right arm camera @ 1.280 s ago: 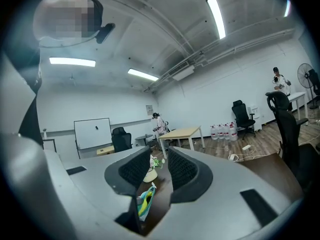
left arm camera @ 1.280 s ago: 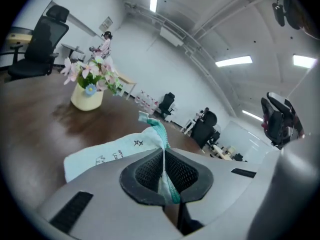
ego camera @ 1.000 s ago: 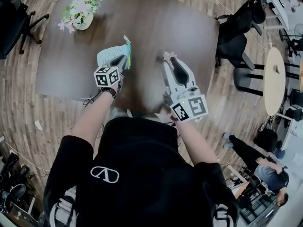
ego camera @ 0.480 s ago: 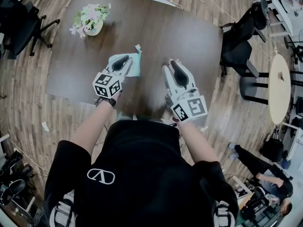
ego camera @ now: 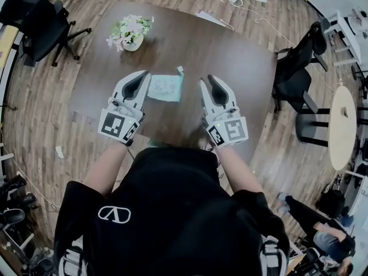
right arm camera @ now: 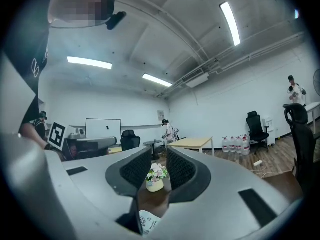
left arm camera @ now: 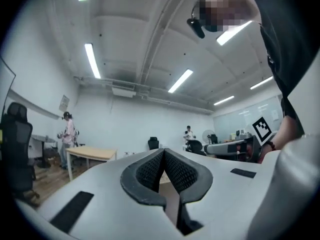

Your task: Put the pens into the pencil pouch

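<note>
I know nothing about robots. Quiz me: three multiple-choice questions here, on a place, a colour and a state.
1. Where is the pencil pouch? A. On the floor. B. On the table, between the left gripper and right gripper. C. In a drawer.
2. The pouch's colour? A. Red. B. Black. C. Pale teal.
3. The left gripper's jaws? A. Closed, empty. B. Wide apart. C. Clamping a pen.
B: the head view shows it there. C: its fabric is pale teal. A: its tips meet, nothing between.
</note>
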`<state>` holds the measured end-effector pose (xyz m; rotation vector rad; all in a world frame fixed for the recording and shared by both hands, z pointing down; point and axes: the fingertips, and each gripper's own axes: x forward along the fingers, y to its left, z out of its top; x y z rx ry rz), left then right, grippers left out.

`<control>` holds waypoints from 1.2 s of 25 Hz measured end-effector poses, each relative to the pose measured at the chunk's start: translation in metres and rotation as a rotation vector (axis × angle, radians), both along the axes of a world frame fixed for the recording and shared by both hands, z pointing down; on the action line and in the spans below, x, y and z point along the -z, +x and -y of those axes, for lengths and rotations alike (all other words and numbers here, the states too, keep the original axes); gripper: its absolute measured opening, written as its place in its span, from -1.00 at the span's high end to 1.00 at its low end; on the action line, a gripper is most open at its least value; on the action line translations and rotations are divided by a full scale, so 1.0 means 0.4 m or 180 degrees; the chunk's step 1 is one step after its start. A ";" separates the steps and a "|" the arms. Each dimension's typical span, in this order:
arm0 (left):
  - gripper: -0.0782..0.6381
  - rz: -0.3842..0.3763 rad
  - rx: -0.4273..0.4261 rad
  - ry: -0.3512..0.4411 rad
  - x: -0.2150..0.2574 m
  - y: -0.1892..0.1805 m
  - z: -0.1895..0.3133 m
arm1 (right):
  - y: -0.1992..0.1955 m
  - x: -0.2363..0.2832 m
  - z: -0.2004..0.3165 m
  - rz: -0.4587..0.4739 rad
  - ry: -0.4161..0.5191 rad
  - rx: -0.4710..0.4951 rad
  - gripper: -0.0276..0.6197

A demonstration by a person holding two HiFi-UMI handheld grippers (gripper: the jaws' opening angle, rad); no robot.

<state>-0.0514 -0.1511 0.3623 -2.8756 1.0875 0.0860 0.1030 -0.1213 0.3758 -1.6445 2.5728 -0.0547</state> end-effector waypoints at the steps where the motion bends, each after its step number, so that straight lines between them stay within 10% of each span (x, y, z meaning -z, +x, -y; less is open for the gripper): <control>1: 0.77 0.0012 0.0055 0.0083 0.021 -0.012 -0.007 | -0.006 0.010 -0.002 -0.0045 0.0063 -0.0012 0.65; 6: 0.77 -0.0015 0.0174 0.0170 0.064 -0.035 -0.013 | -0.031 0.022 -0.018 -0.0281 0.0284 -0.0095 0.92; 30: 0.77 -0.0048 0.0254 0.0034 0.038 -0.040 -0.013 | 0.008 -0.007 -0.011 -0.0446 0.0208 -0.0350 0.92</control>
